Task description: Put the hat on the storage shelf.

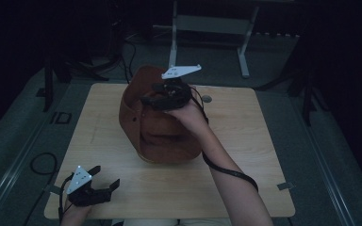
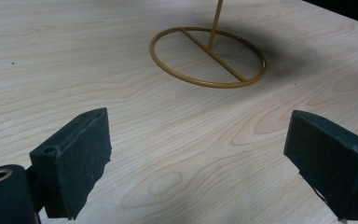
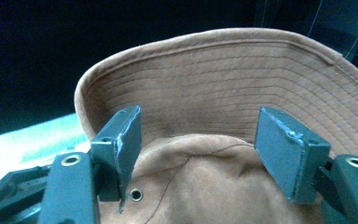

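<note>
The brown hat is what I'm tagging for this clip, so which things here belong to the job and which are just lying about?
In the job:
- brown hat
- gold wire stand under it
- right gripper, jaws open over the hat's crown

Lying about:
- left gripper, open, idle at the table edge
- small round thing behind the hat

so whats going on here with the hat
A person is working at a wooden table with a gripper in each hand. The right gripper hovers over the crown of a brown hat that sits on a gold wire stand mid-table. Its jaws are open, with the crown between them but not pinched. The left gripper rests at the near left corner of the table, jaws open and empty, pointing toward the stand's ring base.
</note>
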A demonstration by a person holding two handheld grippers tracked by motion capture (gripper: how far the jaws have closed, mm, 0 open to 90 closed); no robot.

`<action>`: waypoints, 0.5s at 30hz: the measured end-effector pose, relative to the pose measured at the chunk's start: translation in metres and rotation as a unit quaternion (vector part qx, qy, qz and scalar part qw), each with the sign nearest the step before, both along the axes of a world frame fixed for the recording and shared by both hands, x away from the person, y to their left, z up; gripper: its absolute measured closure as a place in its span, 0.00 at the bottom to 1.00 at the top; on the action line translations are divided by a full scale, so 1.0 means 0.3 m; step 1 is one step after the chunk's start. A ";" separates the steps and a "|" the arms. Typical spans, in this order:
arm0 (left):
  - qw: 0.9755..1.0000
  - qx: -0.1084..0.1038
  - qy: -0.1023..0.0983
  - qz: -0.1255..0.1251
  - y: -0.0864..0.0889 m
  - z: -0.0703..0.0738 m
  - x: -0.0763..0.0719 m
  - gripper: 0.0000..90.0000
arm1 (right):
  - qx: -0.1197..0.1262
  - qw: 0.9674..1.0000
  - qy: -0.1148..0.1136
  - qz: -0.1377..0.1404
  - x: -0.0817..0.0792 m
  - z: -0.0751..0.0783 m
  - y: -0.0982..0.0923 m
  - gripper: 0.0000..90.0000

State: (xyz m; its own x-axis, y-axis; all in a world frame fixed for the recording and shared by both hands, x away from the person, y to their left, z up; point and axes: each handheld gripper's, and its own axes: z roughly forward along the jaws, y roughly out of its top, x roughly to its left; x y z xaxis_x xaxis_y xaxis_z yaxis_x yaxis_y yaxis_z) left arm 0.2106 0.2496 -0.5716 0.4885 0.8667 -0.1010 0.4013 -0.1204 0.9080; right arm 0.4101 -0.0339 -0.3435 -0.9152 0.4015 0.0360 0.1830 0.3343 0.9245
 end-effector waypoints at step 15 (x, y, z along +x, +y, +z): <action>1.000 0.007 0.000 -0.001 -0.013 -0.013 0.005 0.09 | -0.003 1.000 0.016 0.004 -0.032 -0.039 -0.135 0.17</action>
